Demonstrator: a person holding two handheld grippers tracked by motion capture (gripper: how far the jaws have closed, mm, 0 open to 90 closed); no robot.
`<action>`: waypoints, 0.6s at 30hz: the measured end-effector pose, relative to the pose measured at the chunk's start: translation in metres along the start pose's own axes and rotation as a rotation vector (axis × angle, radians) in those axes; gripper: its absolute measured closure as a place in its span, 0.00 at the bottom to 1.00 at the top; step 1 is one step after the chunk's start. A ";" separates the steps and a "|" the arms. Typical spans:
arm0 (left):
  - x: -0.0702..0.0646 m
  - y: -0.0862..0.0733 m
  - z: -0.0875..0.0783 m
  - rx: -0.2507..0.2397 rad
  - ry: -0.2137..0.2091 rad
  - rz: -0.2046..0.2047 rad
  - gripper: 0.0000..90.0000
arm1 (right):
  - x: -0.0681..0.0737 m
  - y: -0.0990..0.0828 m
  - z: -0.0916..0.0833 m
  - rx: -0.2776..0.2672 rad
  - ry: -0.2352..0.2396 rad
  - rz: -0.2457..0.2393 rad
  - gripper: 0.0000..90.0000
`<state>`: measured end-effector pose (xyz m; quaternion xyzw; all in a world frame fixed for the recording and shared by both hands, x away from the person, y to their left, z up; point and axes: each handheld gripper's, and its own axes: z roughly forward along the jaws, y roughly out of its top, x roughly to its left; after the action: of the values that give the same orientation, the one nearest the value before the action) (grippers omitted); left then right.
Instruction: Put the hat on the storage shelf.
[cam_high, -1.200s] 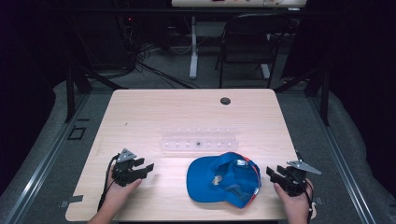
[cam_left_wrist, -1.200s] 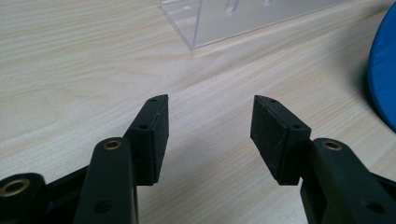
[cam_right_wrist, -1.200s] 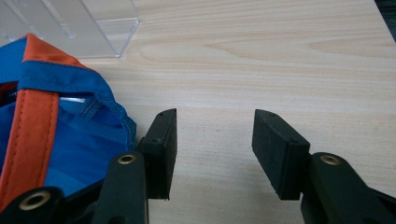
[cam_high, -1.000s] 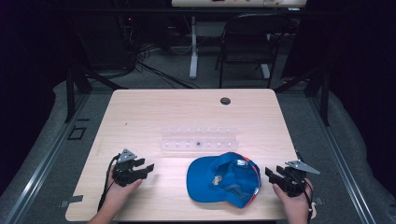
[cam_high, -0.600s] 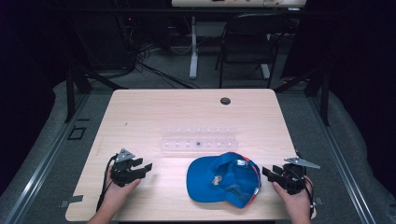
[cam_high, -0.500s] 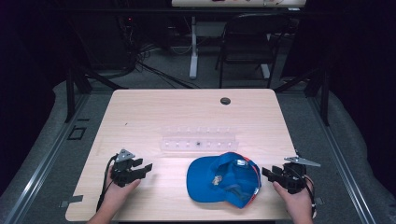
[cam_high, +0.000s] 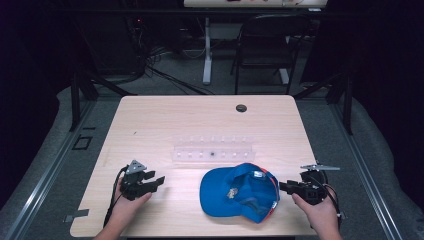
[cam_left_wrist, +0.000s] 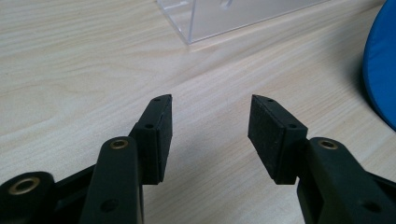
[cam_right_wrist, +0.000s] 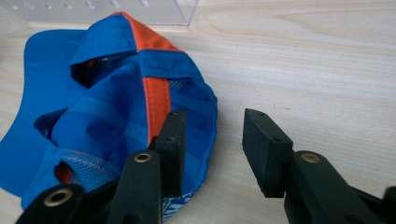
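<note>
A blue cap (cam_high: 235, 192) with orange trim lies upside down on the wooden table (cam_high: 200, 125), near the front edge. In the right gripper view the cap (cam_right_wrist: 112, 112) fills the left half. My right gripper (cam_high: 284, 187) is open at the cap's right rim; one jaw hangs over the rim, the other over bare wood (cam_right_wrist: 212, 140). My left gripper (cam_high: 159, 180) rests open on the table to the cap's left, well apart from it, with nothing between its pads (cam_left_wrist: 208, 128). The cap's blue edge (cam_left_wrist: 380, 79) shows at the right of the left gripper view.
A clear plastic rack (cam_high: 212, 150) with a row of small holes lies across the table just behind the cap. A round dark cable hole (cam_high: 241, 108) sits near the table's far edge. A chair (cam_high: 265, 45) and cables stand on the floor beyond.
My right gripper has slid left, from a short way off to the cap's right rim. The left gripper and the cap have stayed still.
</note>
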<state>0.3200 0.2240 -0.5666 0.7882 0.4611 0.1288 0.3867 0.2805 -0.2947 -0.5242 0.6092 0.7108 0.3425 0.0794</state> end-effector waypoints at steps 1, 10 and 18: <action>0.000 0.000 0.000 0.002 -0.003 0.001 0.56 | 0.000 0.001 0.000 0.005 0.006 -0.007 0.69; -0.001 0.000 0.001 0.011 -0.007 -0.007 0.55 | 0.002 0.006 -0.007 0.045 0.017 -0.022 0.70; -0.002 0.000 0.002 0.013 -0.008 -0.005 0.55 | 0.006 0.011 -0.016 0.085 0.078 -0.011 0.69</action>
<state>0.3195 0.2213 -0.5678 0.7900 0.4623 0.1217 0.3837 0.2794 -0.2956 -0.5040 0.5941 0.7307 0.3352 0.0277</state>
